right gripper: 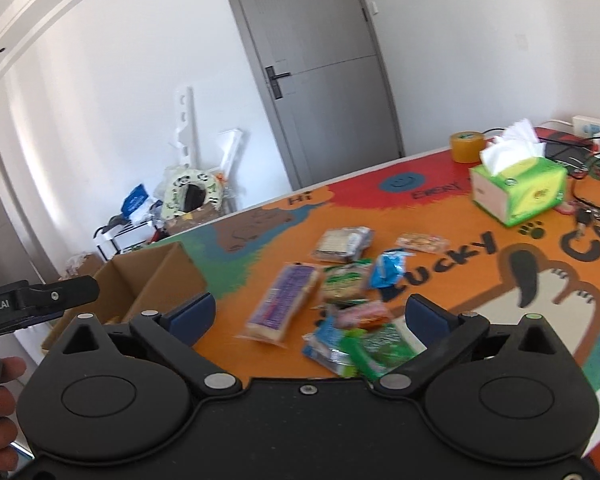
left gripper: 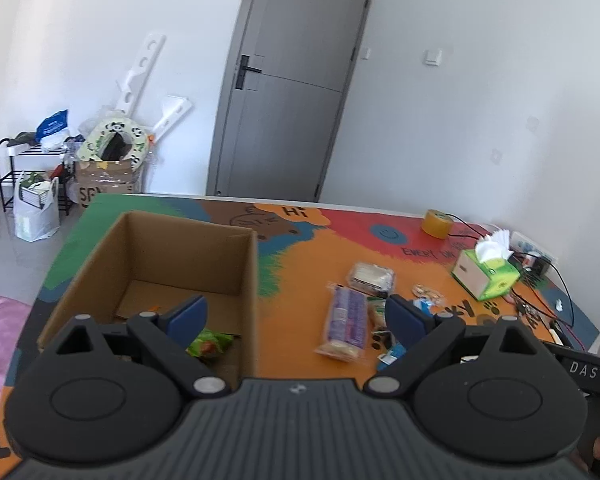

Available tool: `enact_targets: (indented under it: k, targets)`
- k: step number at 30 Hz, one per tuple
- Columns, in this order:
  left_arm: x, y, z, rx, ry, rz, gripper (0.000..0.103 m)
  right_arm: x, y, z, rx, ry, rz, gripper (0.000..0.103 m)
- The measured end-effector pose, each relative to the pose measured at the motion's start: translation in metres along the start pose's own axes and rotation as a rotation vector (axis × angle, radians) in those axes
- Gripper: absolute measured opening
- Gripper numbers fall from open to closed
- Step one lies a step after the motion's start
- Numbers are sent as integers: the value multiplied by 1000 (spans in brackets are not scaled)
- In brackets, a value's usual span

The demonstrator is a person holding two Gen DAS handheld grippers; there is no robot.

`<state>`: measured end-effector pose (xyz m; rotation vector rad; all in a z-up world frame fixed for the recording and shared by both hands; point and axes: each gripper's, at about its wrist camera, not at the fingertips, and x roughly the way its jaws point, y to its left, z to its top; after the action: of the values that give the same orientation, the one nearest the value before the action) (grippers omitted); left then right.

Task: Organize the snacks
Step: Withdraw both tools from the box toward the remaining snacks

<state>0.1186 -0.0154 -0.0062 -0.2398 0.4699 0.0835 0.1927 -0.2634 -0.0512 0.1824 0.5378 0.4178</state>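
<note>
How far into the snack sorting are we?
Early. Done: one green snack packet lies in the cardboard box. In hand: nothing; the left gripper and right gripper are both open and empty. Left: the pile on the table, including the purple-wrapped pack and blue packet.

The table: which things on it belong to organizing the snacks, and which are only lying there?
For the job:
- cardboard box
- green snack packet already in the box
- purple-wrapped snack
- pile of loose snack packets

Lying about:
- tissue box
- tape roll
- cables
</note>
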Motion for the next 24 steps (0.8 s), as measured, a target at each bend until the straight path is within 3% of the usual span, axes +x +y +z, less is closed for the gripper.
enact_targets:
  k: [14,24]
  targets:
    - [22,-34,-11,34,32,-79,95,-5,-37,-8,39,2,-51,103]
    - [47,-56,-25,64,77,-124,95,18,-54,-23,63,51,-45,102]
